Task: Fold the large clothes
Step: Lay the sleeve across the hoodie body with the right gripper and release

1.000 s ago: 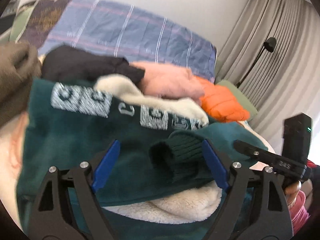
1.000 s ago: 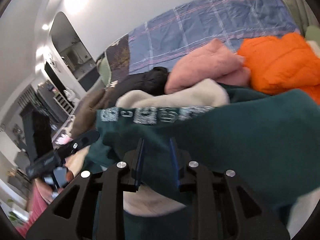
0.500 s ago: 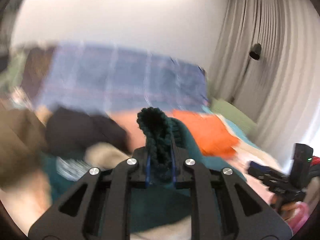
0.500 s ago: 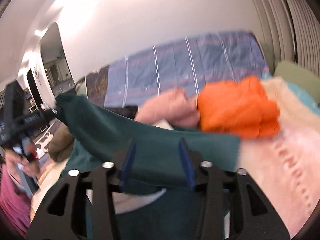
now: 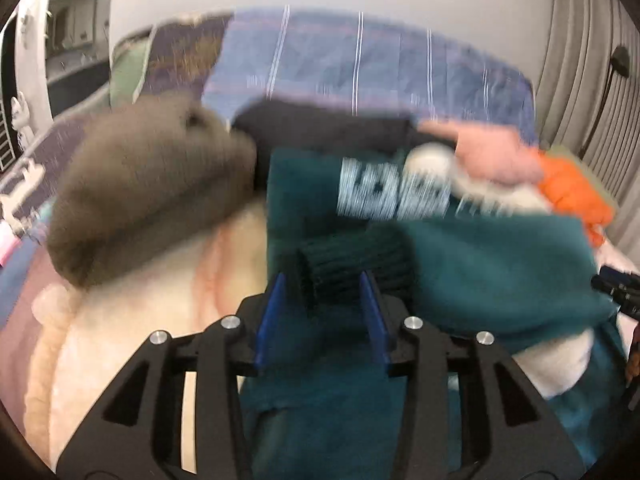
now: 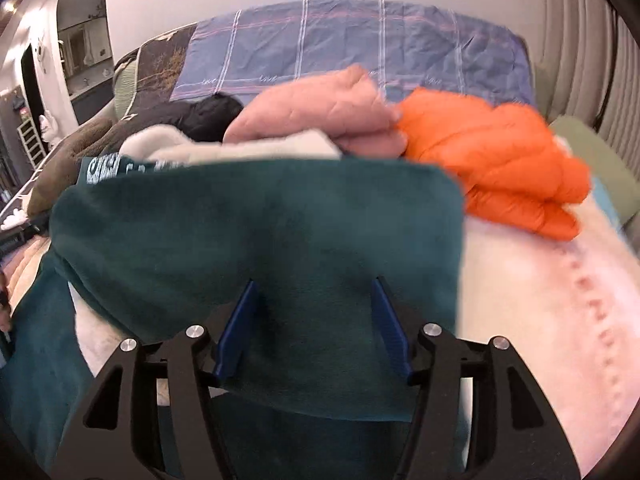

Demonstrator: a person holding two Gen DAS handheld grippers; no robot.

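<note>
A dark green sweatshirt (image 5: 500,264) with white lettering and a cream fleece lining lies on the bed. Its ribbed cuff (image 5: 352,260) rests just ahead of my left gripper (image 5: 322,284), whose blue-padded jaws stand apart, with the cuff lying loose between the tips. In the right wrist view the sweatshirt's sleeve (image 6: 260,232) lies folded across the body. My right gripper (image 6: 316,290) is open, with the green cloth lying between and under its jaws. The left view is motion-blurred.
Behind the sweatshirt lie a brown fleece garment (image 5: 148,184), a black garment (image 6: 212,114), a pink garment (image 6: 320,108) and an orange puffer jacket (image 6: 504,160). A blue plaid pillow (image 6: 352,48) stands at the headboard. A pale pink blanket (image 6: 540,320) covers the bed; curtains hang right.
Half a second ago my left gripper was shut on the ribbed cuff and held it high. Now both grippers are lower and open, and the sleeve lies across the sweatshirt.
</note>
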